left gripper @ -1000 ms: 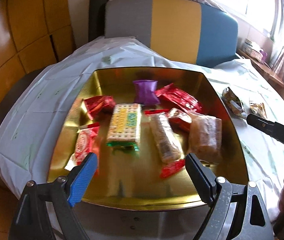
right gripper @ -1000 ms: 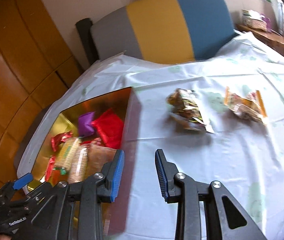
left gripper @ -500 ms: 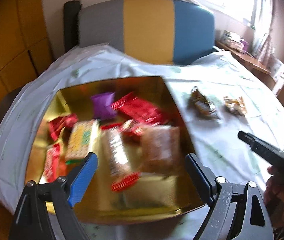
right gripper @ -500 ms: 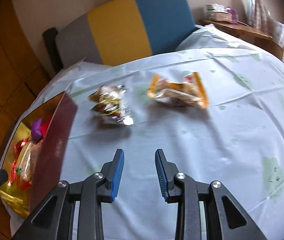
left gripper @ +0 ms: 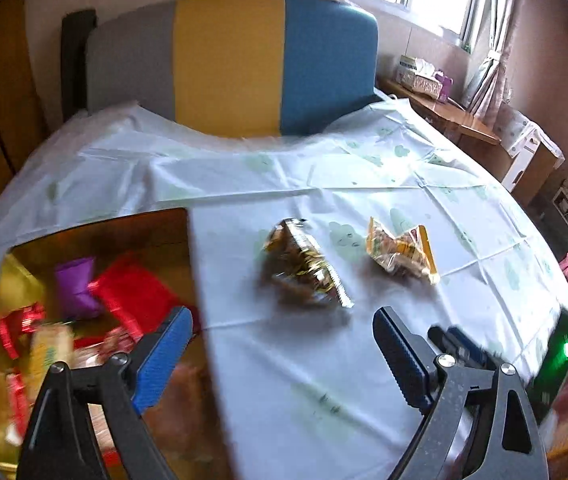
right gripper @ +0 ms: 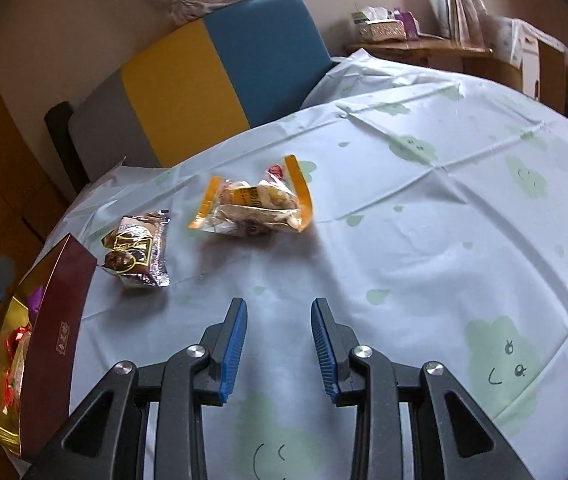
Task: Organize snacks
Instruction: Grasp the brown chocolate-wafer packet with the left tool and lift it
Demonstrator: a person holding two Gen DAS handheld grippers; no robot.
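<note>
A gold-lined box (left gripper: 96, 236) with a maroon outer wall (right gripper: 58, 340) sits at the table's left and holds several wrapped snacks, among them a purple one (left gripper: 76, 284) and a red one (left gripper: 136, 296). Two snacks lie loose on the tablecloth: a brown-gold packet (left gripper: 304, 268) (right gripper: 138, 250) nearer the box and an orange-edged clear bag (left gripper: 402, 250) (right gripper: 256, 204) to its right. My left gripper (left gripper: 282, 344) is open and empty, hovering short of the brown-gold packet. My right gripper (right gripper: 279, 316) is open and empty, above bare cloth short of the orange bag.
A white tablecloth with green prints (right gripper: 444, 240) covers the round table. A grey, yellow and blue chair back (left gripper: 232, 60) stands behind it. A wooden side shelf with a tissue box (right gripper: 380, 26) is at the far right. My right gripper's body shows in the left view (left gripper: 464, 352).
Both grippers have swung right, away from the box and toward the two loose snacks. The box has slid to the left edge of both views. Both stay open.
</note>
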